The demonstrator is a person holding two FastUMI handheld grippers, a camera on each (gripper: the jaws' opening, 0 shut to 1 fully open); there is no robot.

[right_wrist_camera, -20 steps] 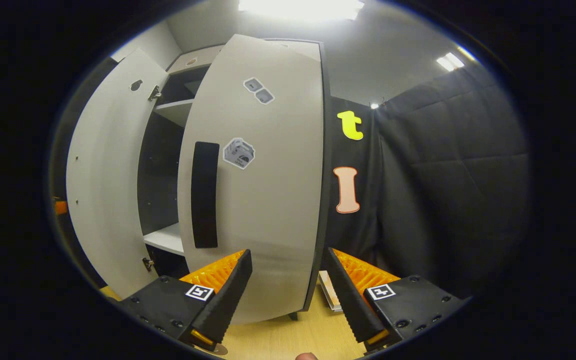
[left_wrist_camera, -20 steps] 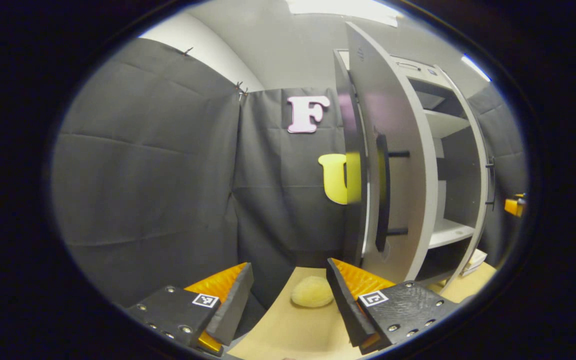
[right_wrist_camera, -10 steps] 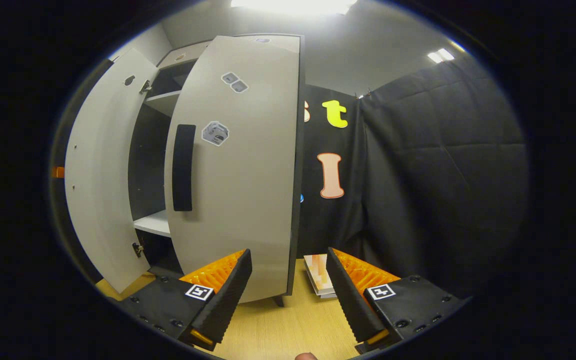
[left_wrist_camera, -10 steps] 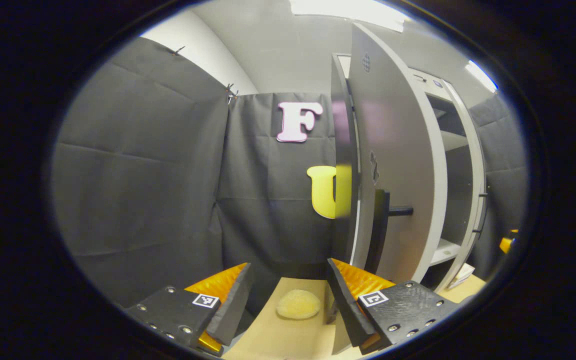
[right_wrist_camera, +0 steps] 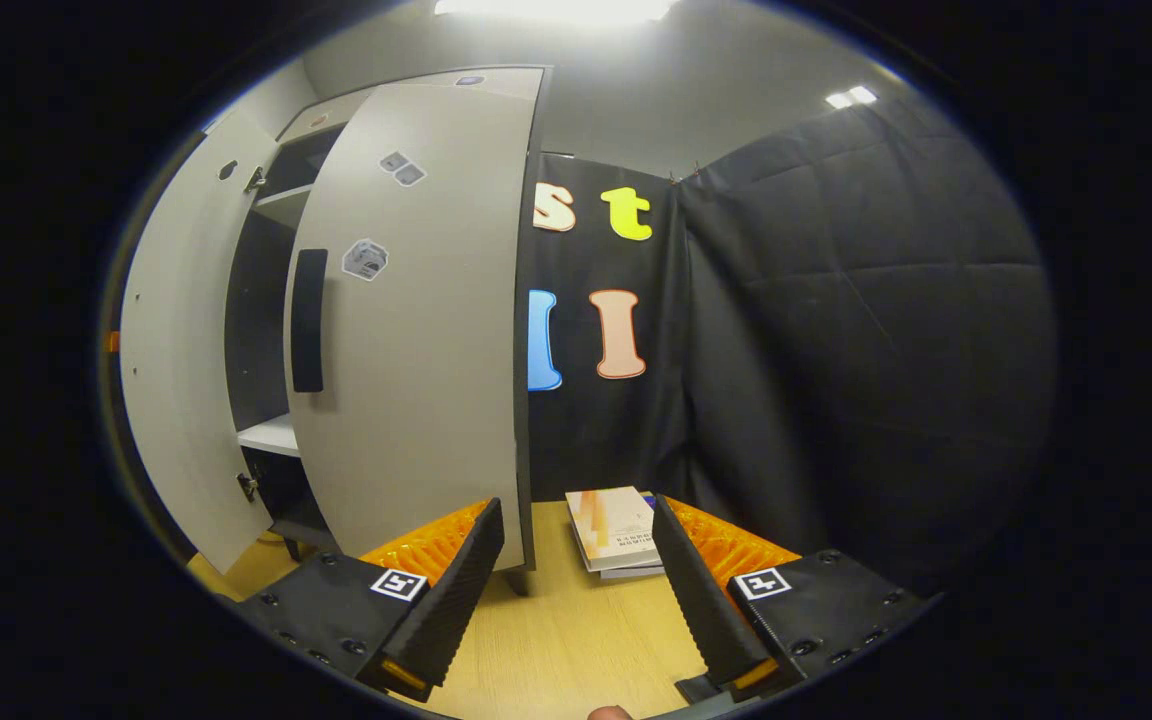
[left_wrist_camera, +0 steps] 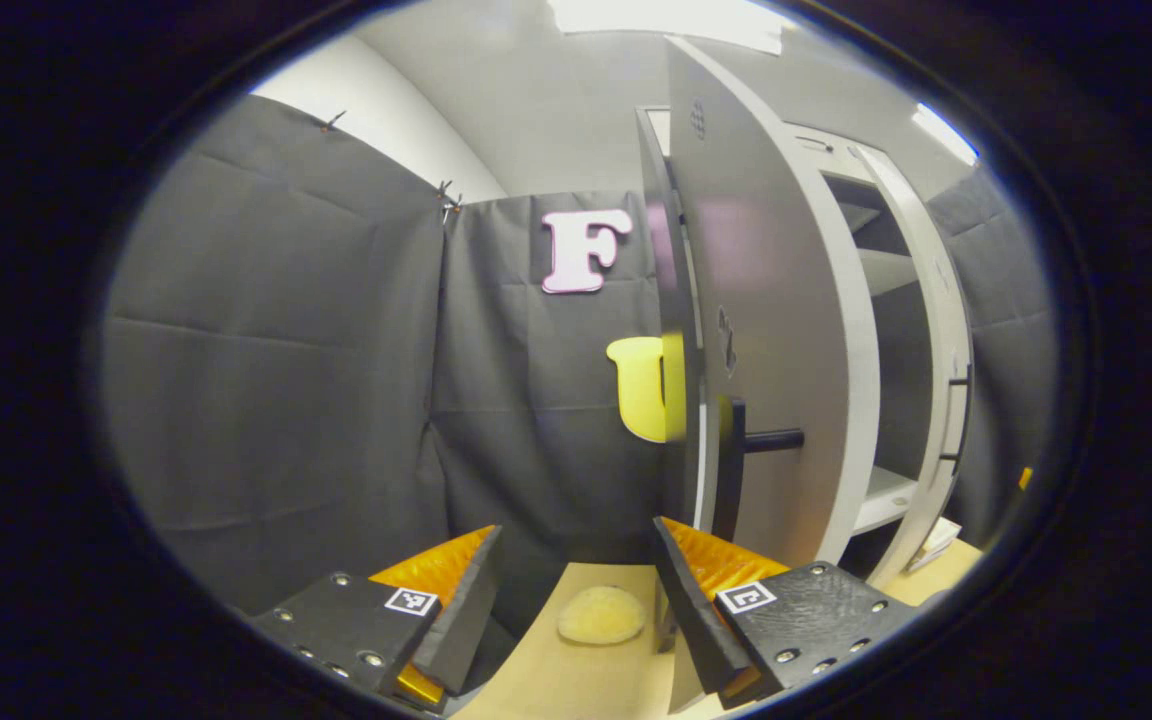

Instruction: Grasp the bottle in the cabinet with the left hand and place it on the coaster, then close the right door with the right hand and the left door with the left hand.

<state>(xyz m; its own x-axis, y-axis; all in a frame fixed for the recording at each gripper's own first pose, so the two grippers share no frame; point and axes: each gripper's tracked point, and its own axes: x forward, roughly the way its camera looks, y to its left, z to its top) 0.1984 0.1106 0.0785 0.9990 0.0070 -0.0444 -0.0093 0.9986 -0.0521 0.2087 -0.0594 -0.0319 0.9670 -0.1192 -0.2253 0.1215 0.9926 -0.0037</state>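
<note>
My left gripper (left_wrist_camera: pixel 576 535) is open with nothing between its fingers, held low over the table. Just beyond it lies the round pale-yellow coaster (left_wrist_camera: pixel 601 614). The cabinet's left door (left_wrist_camera: pixel 771 300) stands open to the right of the gripper, almost edge-on, with its black handle (left_wrist_camera: pixel 733 470) close by. My right gripper (right_wrist_camera: pixel 576 505) is also open and holds nothing. It sits in front of the lower outer edge of the right door (right_wrist_camera: pixel 416 330), which is partly swung in. The right door's black handle (right_wrist_camera: pixel 308 320) is on its left side. A white shelf (right_wrist_camera: pixel 271 432) shows in the gap.
A small stack of books (right_wrist_camera: pixel 616 525) lies on the wooden table (right_wrist_camera: pixel 576 640) right of the cabinet, between my right fingers. The inside of the left door (right_wrist_camera: pixel 171 350) stands at the far left. Black cloth walls close in behind and beside.
The right door has swung further in and slid left in the right gripper view, uncovering the wall and the books. The left gripper view shifted slightly beside the left door.
</note>
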